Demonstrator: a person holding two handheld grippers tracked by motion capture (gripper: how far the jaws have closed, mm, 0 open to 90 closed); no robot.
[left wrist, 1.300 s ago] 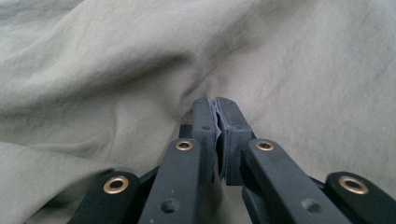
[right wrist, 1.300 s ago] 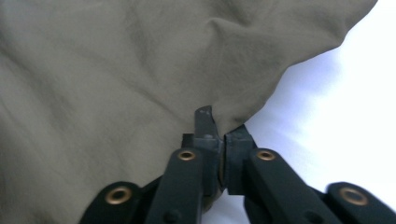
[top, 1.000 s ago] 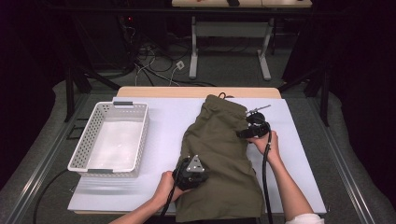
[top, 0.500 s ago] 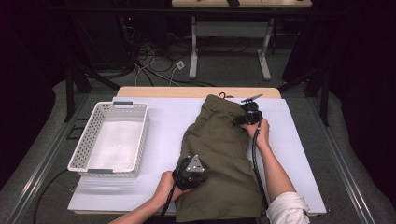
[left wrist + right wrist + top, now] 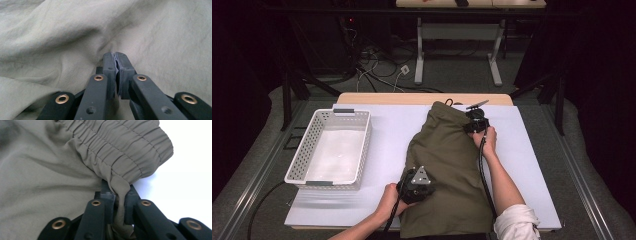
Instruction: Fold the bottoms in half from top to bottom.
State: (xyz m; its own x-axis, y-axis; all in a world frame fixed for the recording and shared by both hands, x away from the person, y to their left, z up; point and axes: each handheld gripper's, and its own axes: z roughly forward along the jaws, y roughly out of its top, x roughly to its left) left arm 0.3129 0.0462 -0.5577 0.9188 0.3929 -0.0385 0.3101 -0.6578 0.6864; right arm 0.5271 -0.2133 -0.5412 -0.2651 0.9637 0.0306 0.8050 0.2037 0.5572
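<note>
Garment [image 5: 449,165] spread flat on white table [image 5: 537,165], unfolded. Right gripper [image 5: 119,195] clamps cloth just below elastic waistband [image 5: 130,147]. Left gripper [image 5: 116,65] closed on a pinch of fabric. Both grips set; fold not begun, basket [image 5: 297,165] beside holds nothing.

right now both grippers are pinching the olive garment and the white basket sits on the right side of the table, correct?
Not quite. The basket sits on the left side of the table, as the high view shows. The rest holds: the left gripper and the right gripper are each shut on the olive garment.
</note>
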